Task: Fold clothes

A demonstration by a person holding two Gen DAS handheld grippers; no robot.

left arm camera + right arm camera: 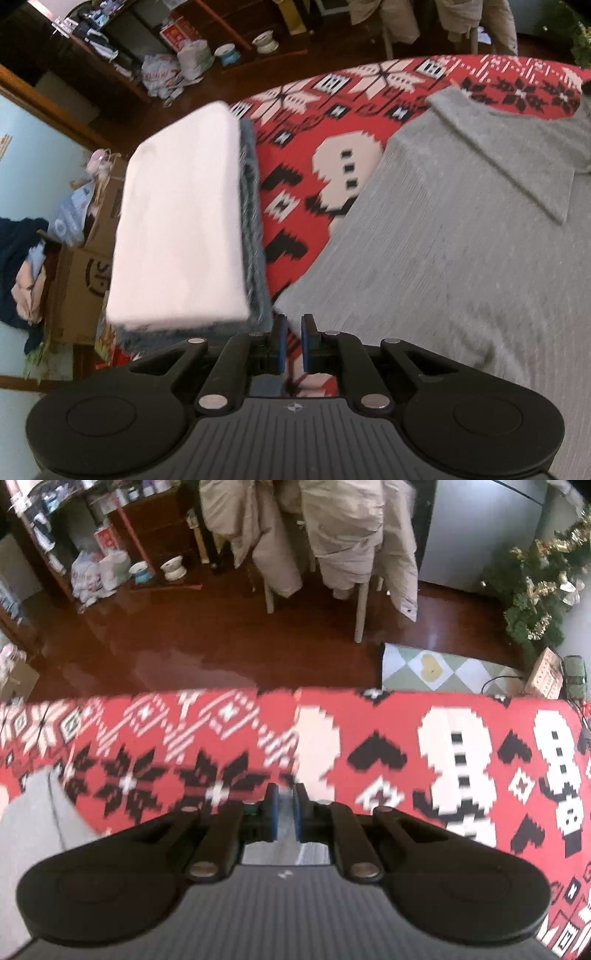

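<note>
The grey garment (461, 229) lay spread at centre-right, a sleeve folded across; both the left gripper (292, 343) and right gripper (284, 812) stood slightly spread, empty — any fold wants edges aligned, like the folded stack (181, 229) at left.

Your open lane is the red blanket (295, 177) between the folded stack (184, 229) and grey shirt (443, 240).
</note>
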